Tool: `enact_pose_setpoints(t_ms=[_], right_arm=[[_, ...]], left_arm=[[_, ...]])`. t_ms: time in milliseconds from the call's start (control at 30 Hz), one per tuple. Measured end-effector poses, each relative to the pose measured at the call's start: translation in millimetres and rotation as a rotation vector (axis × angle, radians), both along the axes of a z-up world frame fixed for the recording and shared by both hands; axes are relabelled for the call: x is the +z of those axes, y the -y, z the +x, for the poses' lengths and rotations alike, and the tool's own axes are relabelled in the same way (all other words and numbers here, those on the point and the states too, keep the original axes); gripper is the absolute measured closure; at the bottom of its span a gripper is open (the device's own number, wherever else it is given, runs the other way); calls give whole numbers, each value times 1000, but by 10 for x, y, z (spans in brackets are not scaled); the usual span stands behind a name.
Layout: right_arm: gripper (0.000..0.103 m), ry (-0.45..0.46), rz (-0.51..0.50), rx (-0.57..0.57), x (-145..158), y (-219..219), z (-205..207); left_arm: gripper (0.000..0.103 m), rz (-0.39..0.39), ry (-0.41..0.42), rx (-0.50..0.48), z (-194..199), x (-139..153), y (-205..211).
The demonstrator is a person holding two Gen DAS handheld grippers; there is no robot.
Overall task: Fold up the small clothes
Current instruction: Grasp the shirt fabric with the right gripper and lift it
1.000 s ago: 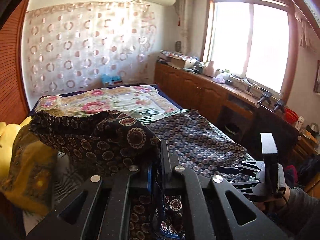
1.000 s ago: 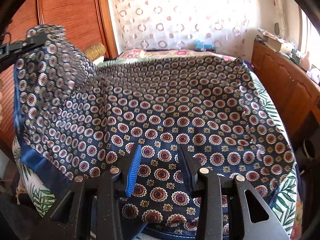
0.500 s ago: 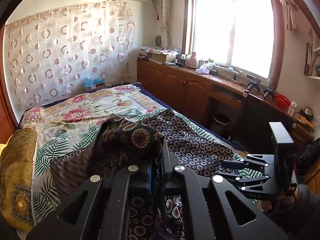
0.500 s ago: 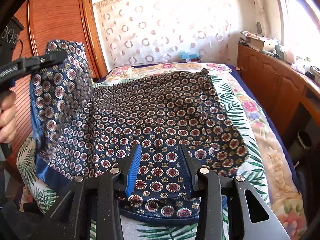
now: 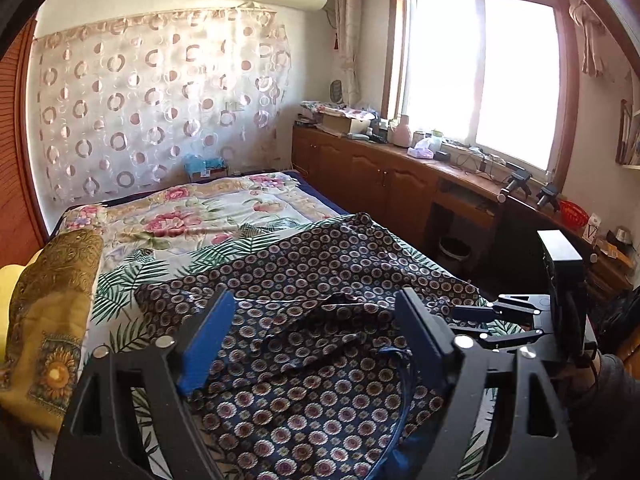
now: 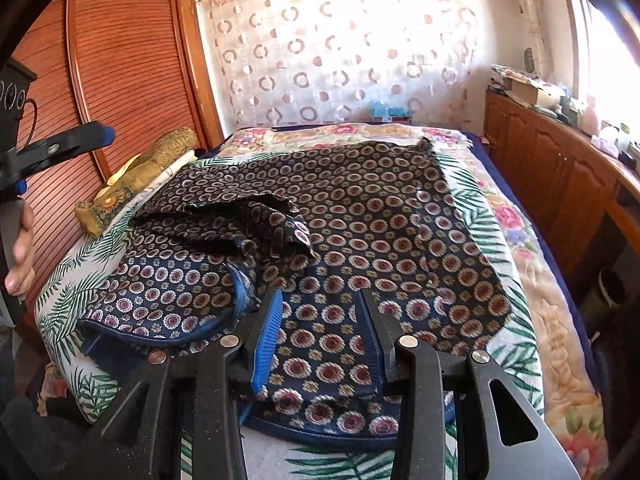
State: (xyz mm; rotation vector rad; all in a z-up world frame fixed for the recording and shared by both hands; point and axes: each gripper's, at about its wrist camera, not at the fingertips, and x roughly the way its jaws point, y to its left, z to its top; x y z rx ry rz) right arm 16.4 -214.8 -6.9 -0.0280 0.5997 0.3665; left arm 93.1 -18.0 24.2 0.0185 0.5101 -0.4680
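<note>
Bed (image 6: 560, 360) carries the navy medallion-print garment (image 6: 380, 216), its long axis running away from us. Our left gripper (image 5: 316, 336) hangs over the rumpled flap, jaws opening, nothing between them; right gripper (image 6: 320, 332) part-open above the near hem.

Garment (image 6: 360, 216) near hem hidden beneath right gripper (image 6: 320, 320) fingers; left gripper (image 6: 60, 148) body cut off at frame edge.

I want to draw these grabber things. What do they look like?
Each gripper is black, with two triangle-shaped arms with cut-out holes and shiny silver bolts. The left gripper and right gripper have ridged blue finger pads. A dark grey sleeve covers the right wrist.
</note>
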Motion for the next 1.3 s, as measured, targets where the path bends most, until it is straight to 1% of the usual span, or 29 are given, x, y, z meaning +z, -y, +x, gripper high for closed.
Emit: enact_pose_setpoints(t_ms=[133, 167, 300, 333, 367, 500, 600, 700, 767, 833, 933, 1100, 1133, 1167, 1200, 1233, 1267, 1300], right_arm=[[63, 9, -24, 26, 54, -129, 64], [58, 10, -34, 36, 69, -172, 89], [45, -4, -68, 77, 42, -327, 273], [40, -12, -83, 86, 19, -368, 353], [39, -17, -98, 92, 4, -401, 407], [39, -57, -136, 117, -52, -525, 662], [39, -118, -155, 141, -116, -626, 907], [39, -136, -208, 150, -157, -755, 1093], [39, -160, -220, 152, -195, -789, 1219], [39, -184, -216, 155, -228, -807, 1348], [39, -218, -183, 176, -283, -856, 1503], [39, -217, -154, 213, -303, -965, 1626], [45, -212, -156, 221, -311, -983, 1637], [56, -204, -161, 230, -315, -1010, 1647], [65, -198, -165, 240, -316, -1029, 1645], [89, -194, -165, 251, -322, -1049, 1638], [96, -183, -164, 257, -314, -1052, 1620], [97, -160, -163, 263, -292, -1050, 1584]], left_arm=[[18, -8, -18, 46, -9, -101, -179], [18, -12, -22, 55, -8, -119, -217], [18, -18, -38, 100, 7, -198, -354], [18, -17, -40, 112, 8, -216, -384], [18, -17, -43, 119, 19, -233, -410], [18, -33, -51, 140, 13, -289, -509], [18, -36, -52, 149, 2, -320, -571], [18, -39, -57, 153, -1, -344, -595], [18, -42, -57, 154, -9, -361, -603], [18, -41, -61, 150, -8, -373, -617], [18, -40, -66, 151, -4, -403, -619], [18, -42, -77, 151, -4, -430, -620], [18, -41, -77, 152, -7, -434, -616], [18, -42, -78, 151, -12, -437, -616], [18, -42, -78, 150, -14, -437, -619], [18, -41, -79, 151, -13, -435, -614], [18, -41, -79, 151, -15, -441, -616], [18, -42, -80, 151, -18, -445, -617]])
